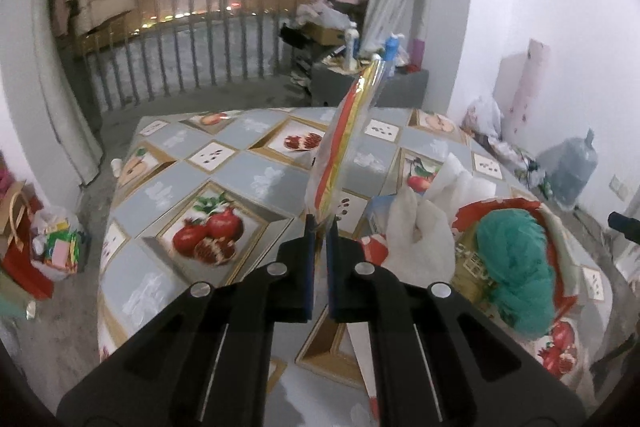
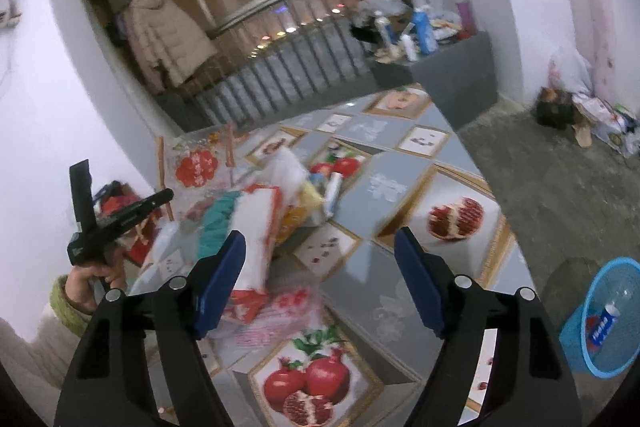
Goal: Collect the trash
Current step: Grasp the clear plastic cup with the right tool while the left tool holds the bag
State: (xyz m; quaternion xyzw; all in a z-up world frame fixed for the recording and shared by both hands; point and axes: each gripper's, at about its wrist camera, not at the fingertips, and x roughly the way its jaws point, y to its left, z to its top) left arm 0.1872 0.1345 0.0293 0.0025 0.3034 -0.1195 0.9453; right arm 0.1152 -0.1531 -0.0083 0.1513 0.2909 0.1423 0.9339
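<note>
Grip first: the left hand-held gripper [image 1: 320, 227] points forward and somewhat down over the counter [image 1: 248, 167], its blue pads pressed together on the lower edge of a clear wrapper [image 1: 340, 151] with red and yellow print. The wrapper stands up from the pads, edge-on to the camera, clear of the cloth and leaning away toward the far side. In the right wrist view the left tool appears at the left edge as a black frame, gripped from below by a hand [image 2: 94, 277] with a green knitted cuff at the wrist.

The right hand-held gripper [image 2: 320, 251] is tilted down over the counter too, jaws spread wide with nothing between them; only the pomegranate-print cloth shows in the gap. Its left pad lies just in front of the trash pile [image 2: 256, 211]: a red-and-white bag, a teal bundle [image 1: 516, 267], white tissue [image 1: 424, 231] and small packets, heaped on the counter.

On the floor to the right of the counter stands a blue basket [image 2: 576, 339] with a bottle lying inside it.
</note>
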